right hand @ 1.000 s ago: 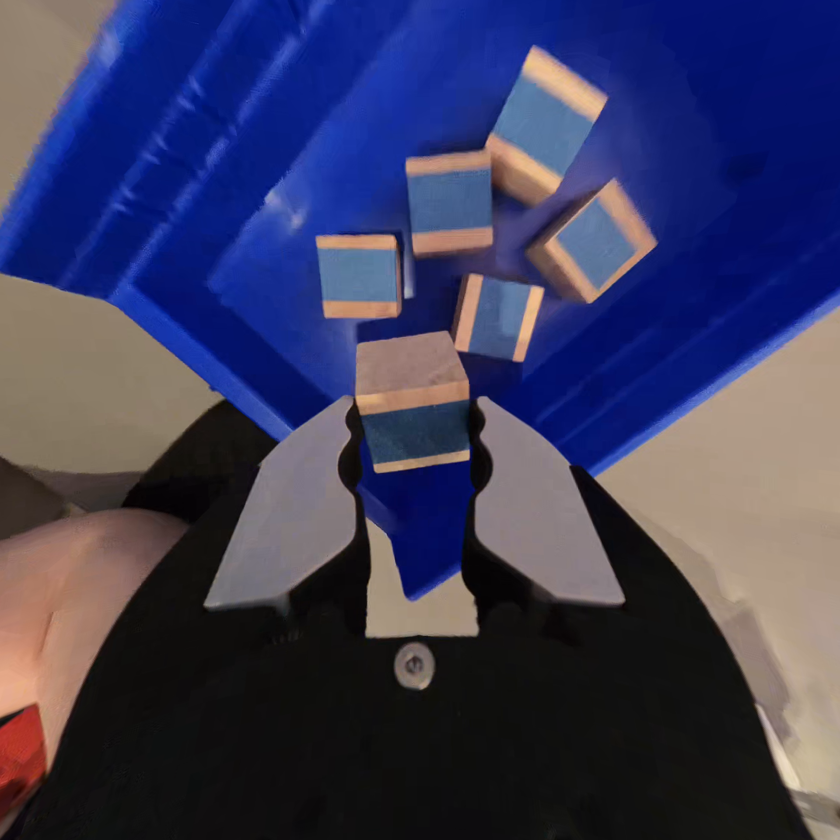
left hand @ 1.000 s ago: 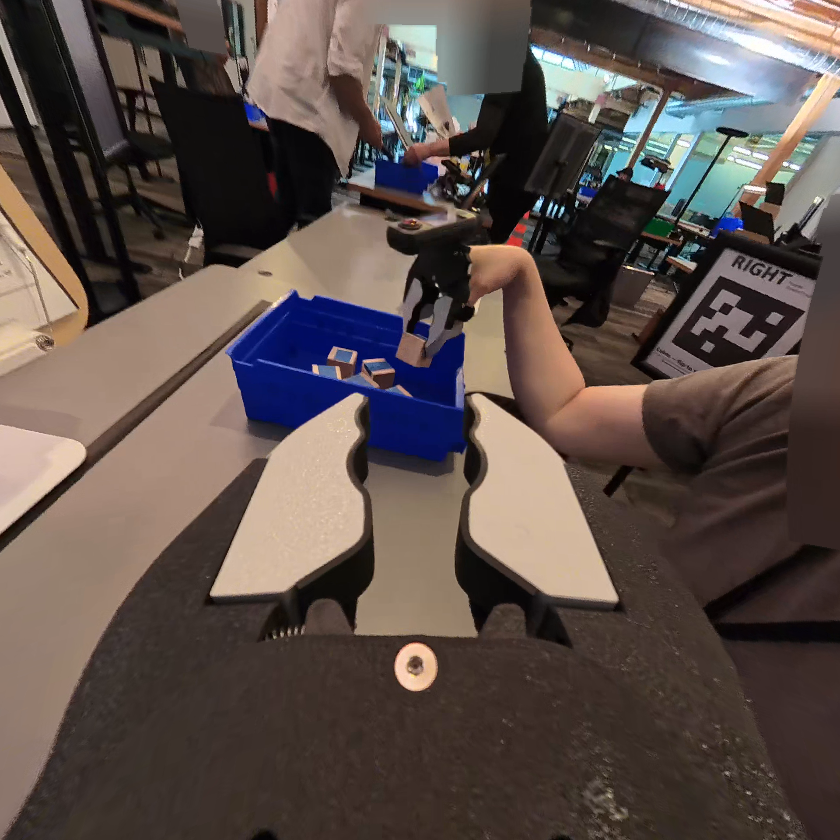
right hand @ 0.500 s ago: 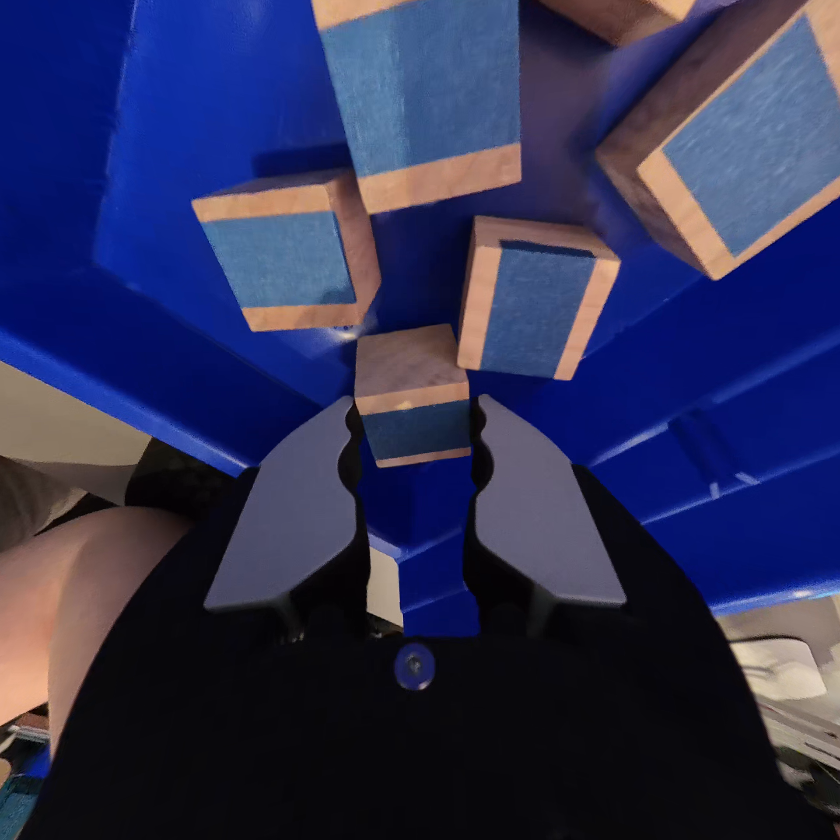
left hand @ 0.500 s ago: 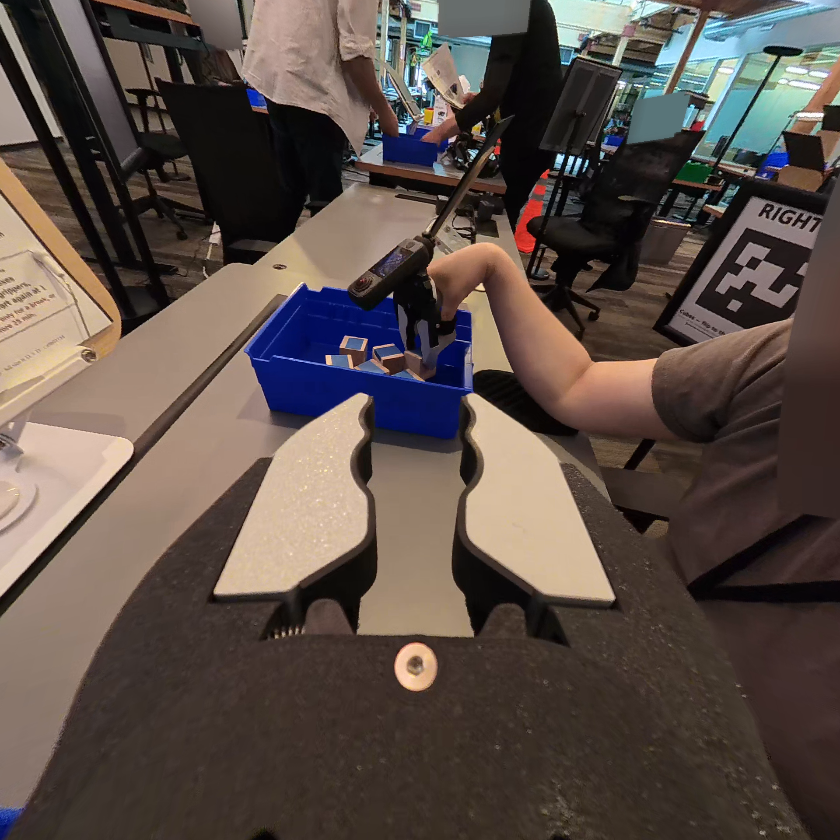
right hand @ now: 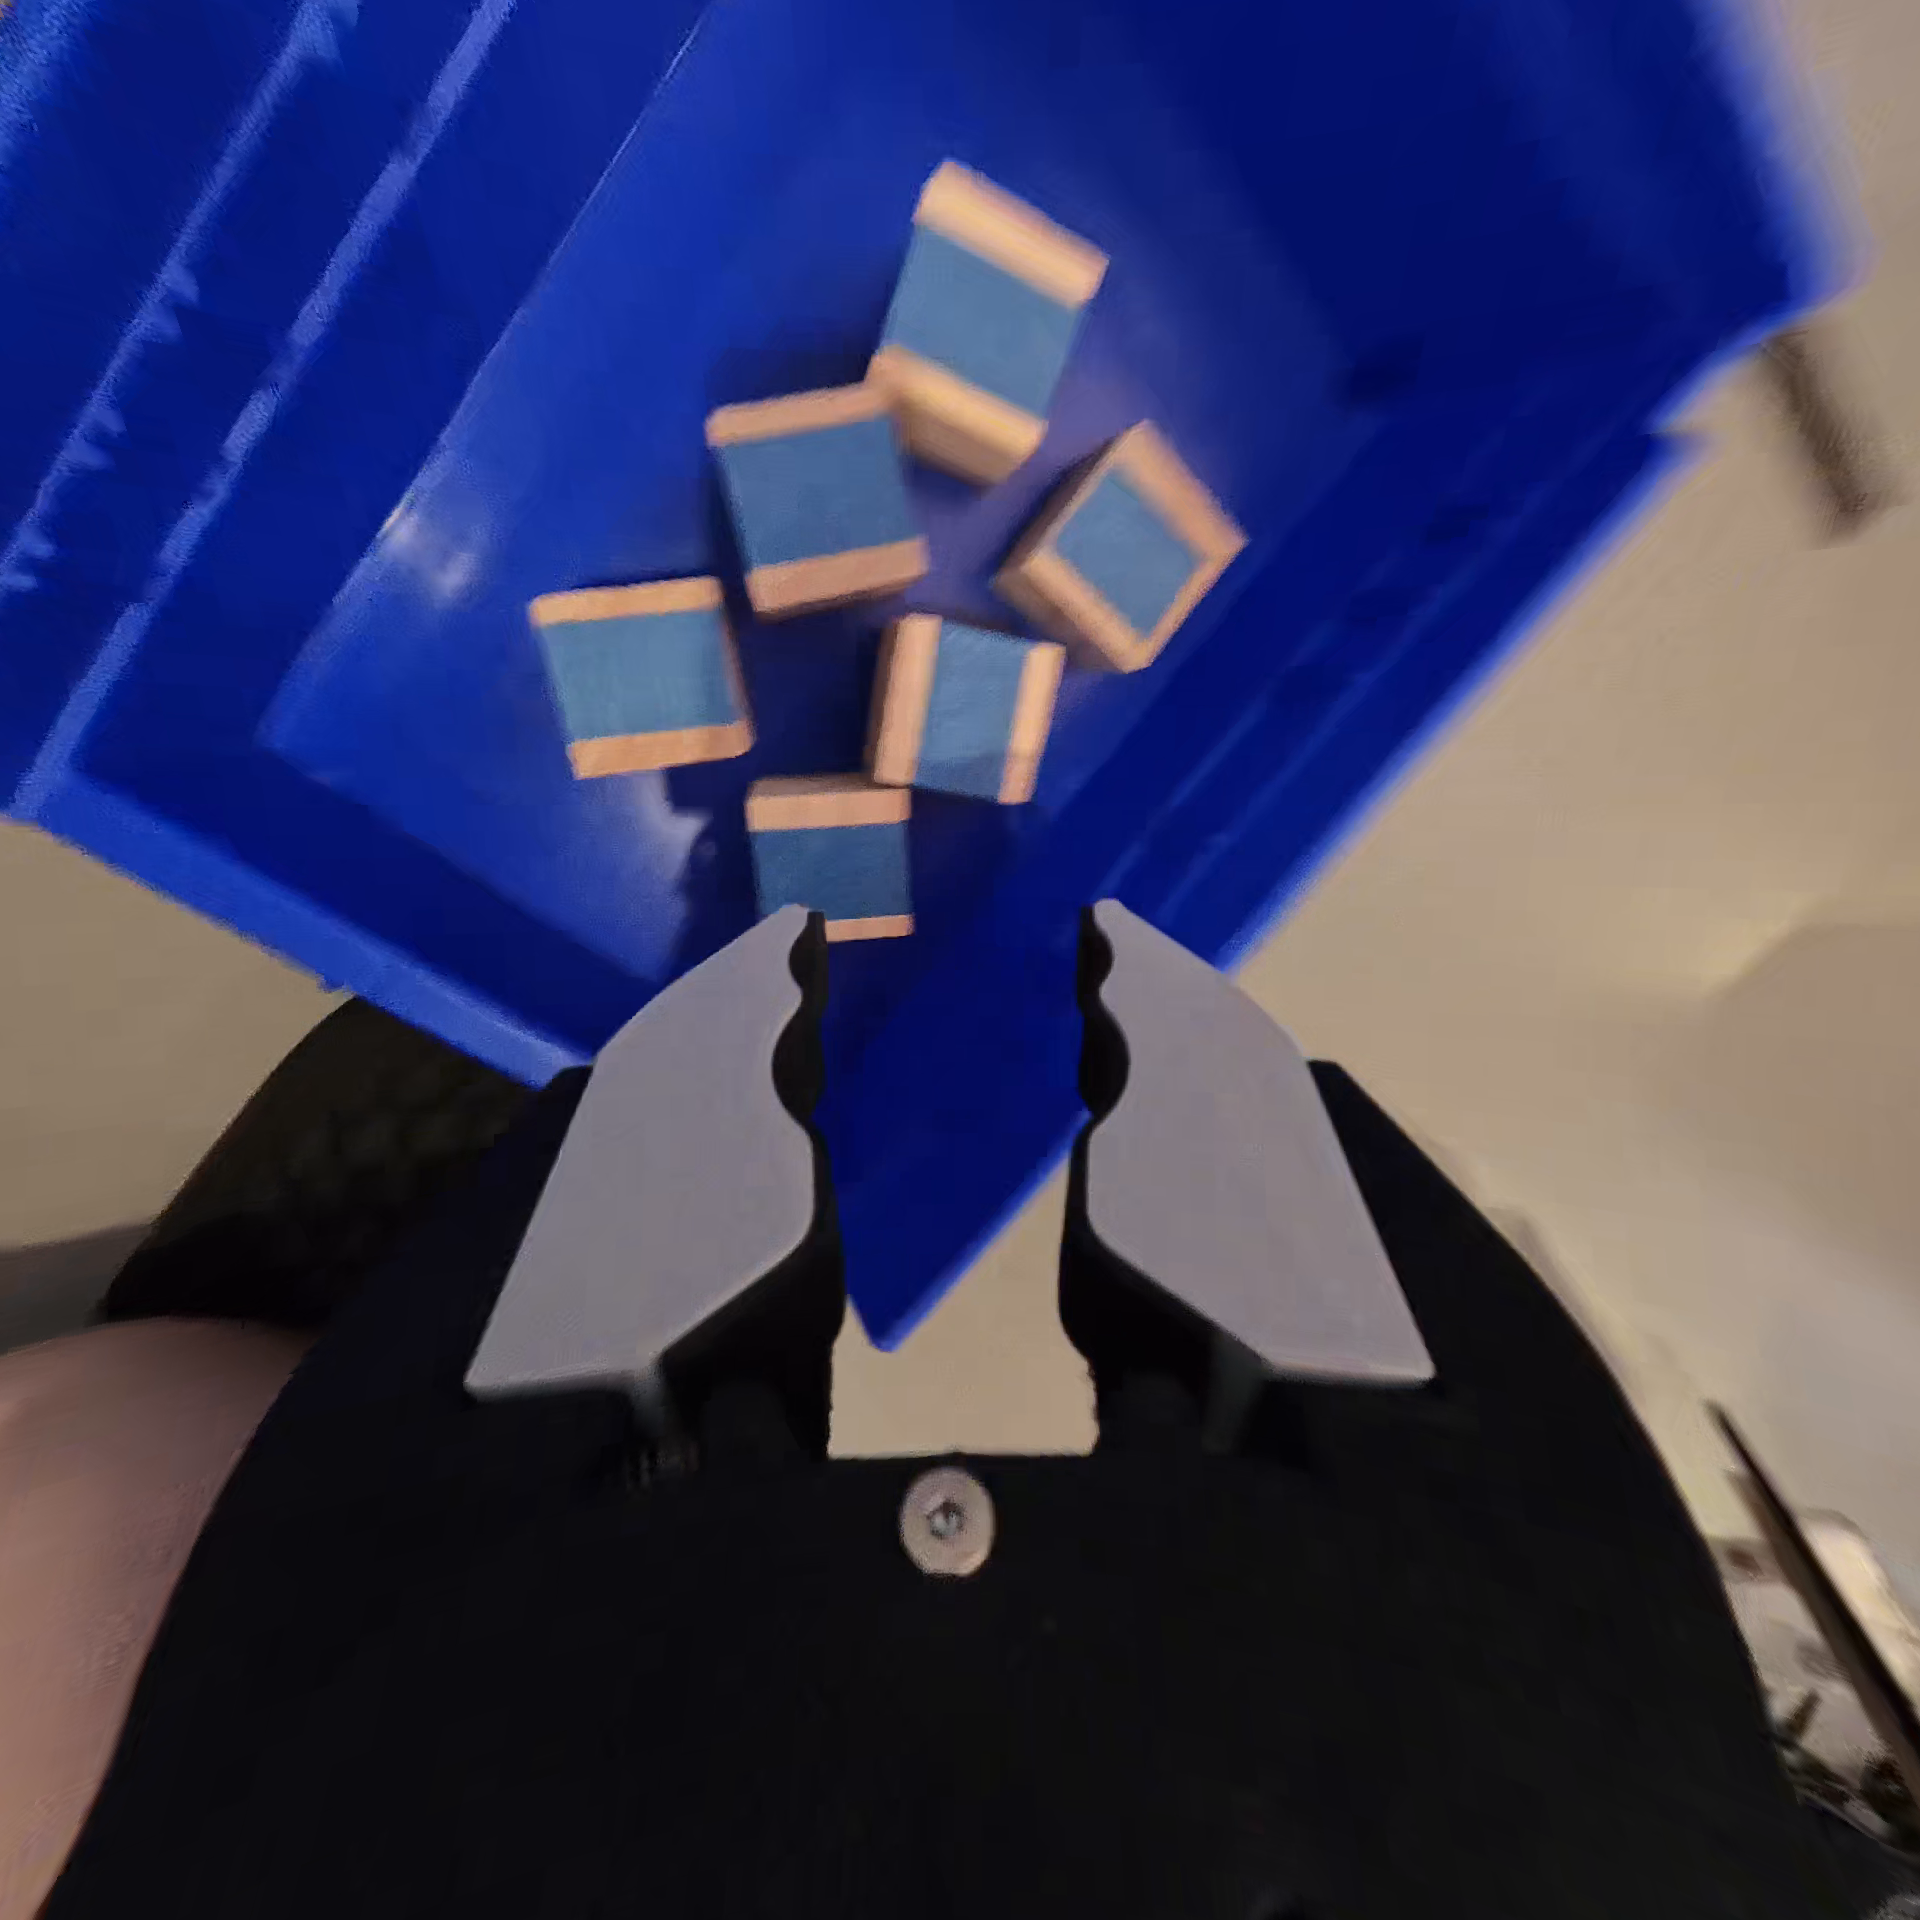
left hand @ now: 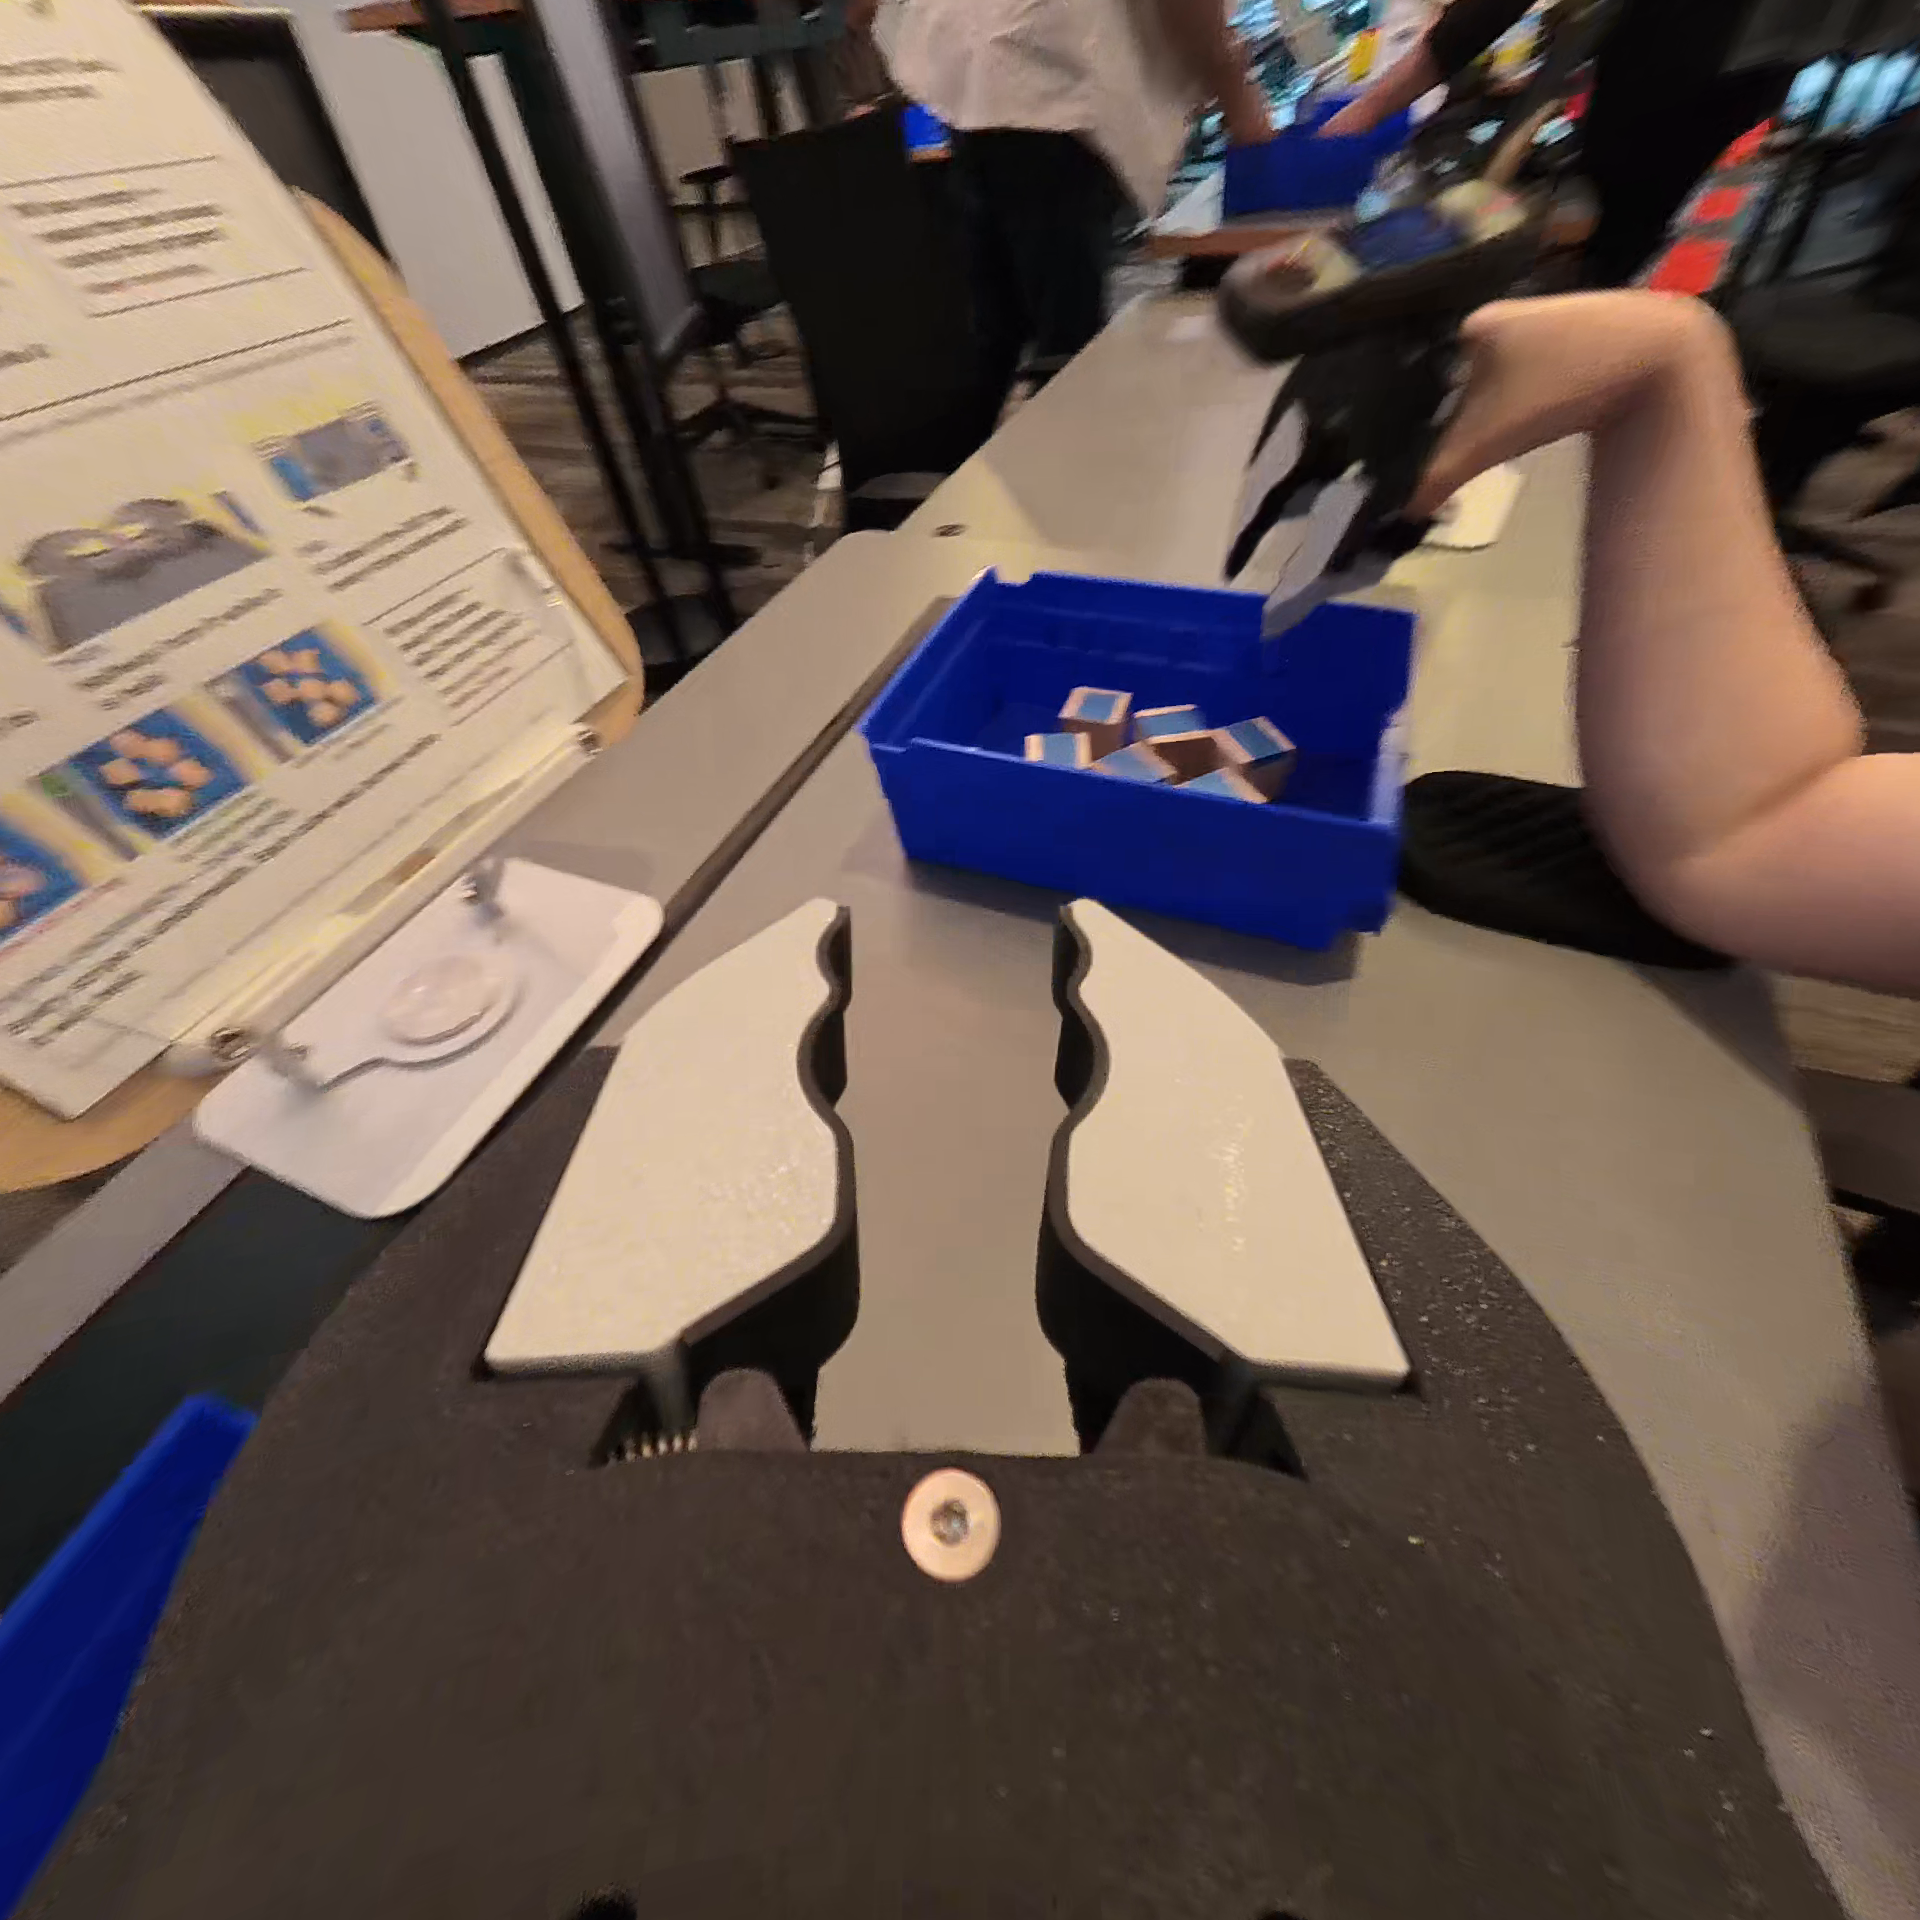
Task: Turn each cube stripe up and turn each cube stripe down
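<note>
Blue bin (right hand: 343,436) on grey surface (left hand: 1475,1122), six wooden cubes with blue stripe faces clustered inside. From above, five show stripe up; nearest cube (right hand: 829,857) lies stripe up on the bin floor just beyond the right gripper (right hand: 945,925). Right gripper raised over the bin, fingers apart, nothing between them; in the left wrist view it hangs above the bin's far right corner, blurred. Left gripper (left hand: 951,920) low over the surface, short of the bin, fingers moderately apart, only bare surface in the gap. Instruction board (left hand: 208,582) on a white base (left hand: 436,1049) stands to the left.
</note>
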`<control>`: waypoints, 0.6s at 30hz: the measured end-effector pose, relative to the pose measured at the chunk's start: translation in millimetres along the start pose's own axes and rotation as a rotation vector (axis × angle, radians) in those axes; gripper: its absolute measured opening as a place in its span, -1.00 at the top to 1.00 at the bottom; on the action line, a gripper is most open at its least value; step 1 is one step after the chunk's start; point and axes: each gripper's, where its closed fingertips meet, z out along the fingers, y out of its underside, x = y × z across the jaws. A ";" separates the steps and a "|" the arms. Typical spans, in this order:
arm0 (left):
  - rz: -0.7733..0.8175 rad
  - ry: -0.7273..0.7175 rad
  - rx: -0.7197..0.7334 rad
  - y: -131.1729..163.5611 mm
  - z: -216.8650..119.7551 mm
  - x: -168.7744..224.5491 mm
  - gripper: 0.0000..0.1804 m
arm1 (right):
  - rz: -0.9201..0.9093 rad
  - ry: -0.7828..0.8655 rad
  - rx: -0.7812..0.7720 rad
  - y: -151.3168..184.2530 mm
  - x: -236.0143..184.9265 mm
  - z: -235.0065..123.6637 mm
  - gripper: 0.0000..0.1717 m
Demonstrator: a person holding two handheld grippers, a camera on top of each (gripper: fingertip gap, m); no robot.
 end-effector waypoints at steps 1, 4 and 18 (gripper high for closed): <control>0.002 -0.010 -0.001 1.5 2.0 -1.8 0.60 | 0.017 0.078 0.055 -4.6 13.4 -11.2 0.44; -0.025 -0.008 -0.015 5.0 7.4 -2.6 0.61 | 0.136 0.254 0.230 -18.4 53.7 -41.9 0.44; 0.133 -0.659 -0.212 36.8 -12.5 -91.5 0.46 | 0.430 0.435 0.865 -47.6 139.0 -86.5 0.32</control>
